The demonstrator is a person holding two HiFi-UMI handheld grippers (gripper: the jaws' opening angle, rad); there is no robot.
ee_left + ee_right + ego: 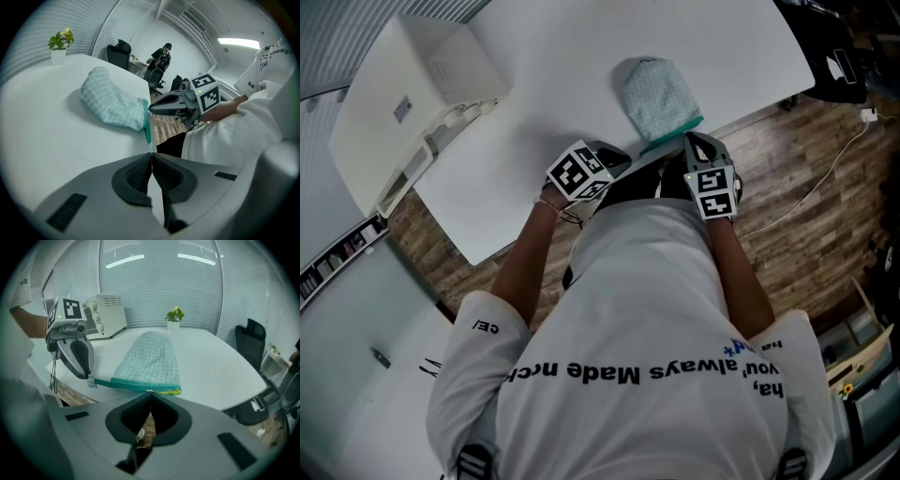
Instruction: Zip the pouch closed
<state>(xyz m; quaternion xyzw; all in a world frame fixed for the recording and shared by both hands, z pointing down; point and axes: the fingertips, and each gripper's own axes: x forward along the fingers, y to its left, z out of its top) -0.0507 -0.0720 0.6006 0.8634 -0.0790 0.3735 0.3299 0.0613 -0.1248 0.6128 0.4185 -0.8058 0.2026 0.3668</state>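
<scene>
The checked pouch (150, 357) lies at the desk's (211, 366) near edge, zip side toward the person. The left gripper (151, 154) has its fingers clamped on the zip end (92, 380), likely to keep the zip taut. The right gripper (150, 393) has its fingers pinched tight, seemingly on the pull (149, 391).

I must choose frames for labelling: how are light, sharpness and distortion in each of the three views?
Head view: dim, darker toward the corners, yet the green-and-white checked fabric pouch reads clearly. Left gripper view: strong fisheye bending, black rim, a glaring ceiling lamp. Right gripper view: same bending and black rim, two bright light strips near the top, pouch fairly sharp.
</scene>
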